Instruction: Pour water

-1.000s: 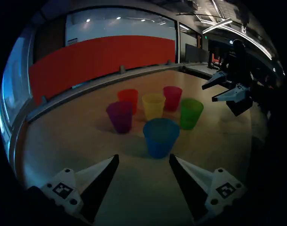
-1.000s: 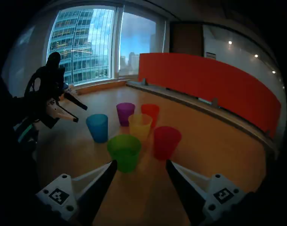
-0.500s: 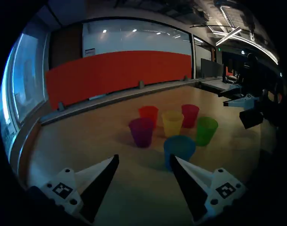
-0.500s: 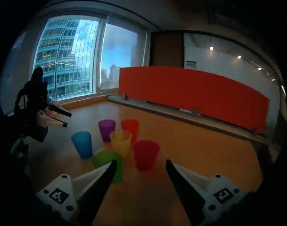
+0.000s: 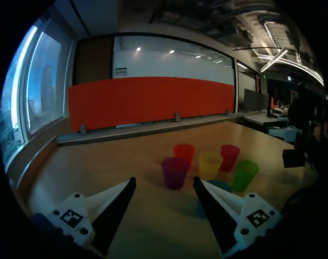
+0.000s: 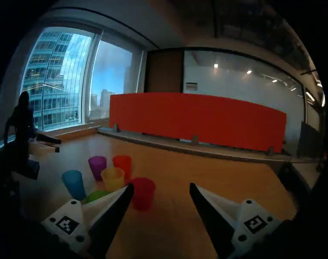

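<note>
Holding my left tongs point(image 5: 164, 179) and right tongs point(image 6: 160, 185) wide and empty above the desk point(image 5: 112, 159), I see six cups point(image 5: 210, 164) huddled close; reaching for the blue cup point(image 6: 73, 184) could topple the green cup point(image 5: 244, 172) beside it, spilling any water.

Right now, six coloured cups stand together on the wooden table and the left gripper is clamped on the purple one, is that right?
Not quite. The left gripper is open and grips nothing. The purple cup stands free on the wooden table, beyond its fingertips, as the left gripper view shows. The rest of what you say is right.
</note>
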{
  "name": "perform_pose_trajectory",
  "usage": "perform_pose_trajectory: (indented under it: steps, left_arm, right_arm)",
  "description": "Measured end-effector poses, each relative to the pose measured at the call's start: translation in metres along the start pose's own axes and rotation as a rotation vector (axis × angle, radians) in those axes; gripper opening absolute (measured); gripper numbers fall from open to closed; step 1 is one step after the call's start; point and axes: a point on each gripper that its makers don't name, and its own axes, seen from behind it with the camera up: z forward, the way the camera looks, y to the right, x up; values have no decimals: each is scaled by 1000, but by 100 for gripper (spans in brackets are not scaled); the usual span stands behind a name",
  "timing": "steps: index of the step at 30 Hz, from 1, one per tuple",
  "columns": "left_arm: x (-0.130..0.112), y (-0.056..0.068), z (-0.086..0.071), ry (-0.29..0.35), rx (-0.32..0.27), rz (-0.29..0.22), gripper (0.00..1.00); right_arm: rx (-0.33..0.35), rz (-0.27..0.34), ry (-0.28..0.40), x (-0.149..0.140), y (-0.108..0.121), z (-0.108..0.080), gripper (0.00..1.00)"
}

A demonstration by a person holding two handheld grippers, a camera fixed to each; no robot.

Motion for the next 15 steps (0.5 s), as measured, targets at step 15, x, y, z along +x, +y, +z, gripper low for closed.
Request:
perform_pose_trajectory:
  steps: [15]
  left_arm:
    - [27, -24, -5, 129, 144, -64, 99]
  right_arm:
    - [-211, 30, 95, 17, 39, -2, 100]
